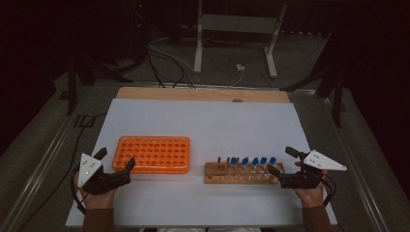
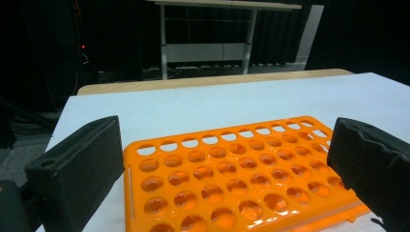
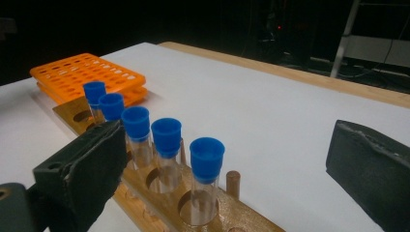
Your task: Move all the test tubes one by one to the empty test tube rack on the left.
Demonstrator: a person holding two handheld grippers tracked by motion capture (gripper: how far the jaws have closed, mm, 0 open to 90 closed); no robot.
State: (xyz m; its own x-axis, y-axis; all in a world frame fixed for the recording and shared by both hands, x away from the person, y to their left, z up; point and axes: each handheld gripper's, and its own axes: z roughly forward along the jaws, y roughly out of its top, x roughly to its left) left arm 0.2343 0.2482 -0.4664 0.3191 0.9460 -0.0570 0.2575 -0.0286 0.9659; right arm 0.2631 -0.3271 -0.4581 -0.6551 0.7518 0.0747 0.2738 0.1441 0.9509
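1. In the high view the clear glass of the five blue-capped clear test tubes [image 1: 253, 161] is hard to make out against the brown wooden tube stand [image 1: 215, 170]; mostly the caps show. The room beyond the table is dark, and only a white metal frame [image 1: 235, 21] and some cables on the floor can be picked out.
2. In the left gripper view the near edge of the orange plastic tube rack with many round holes [image 2: 232, 174] is cut off by the bottom of the picture, and its right corner is hidden behind one black jaw.
3. In the right gripper view the near end of the wooden stand runs out of the picture, and the bottoms of the farther tubes are covered by the left-hand jaw.
4. The left gripper [image 1: 116, 162] rests on the white table sheet [image 1: 208, 121] just beside the left end of the orange rack. Its jaws stand wide apart with nothing between the pads; the rack lies straight ahead of them.
5. The right gripper [image 1: 283, 162] sits just beside the right end of the wooden stand, jaws spread wide and gripping nothing. The tubes stand upright in one row, the nearest one just ahead of the jaws.
6. The rack and the stand lie side by side, near each other but apart.
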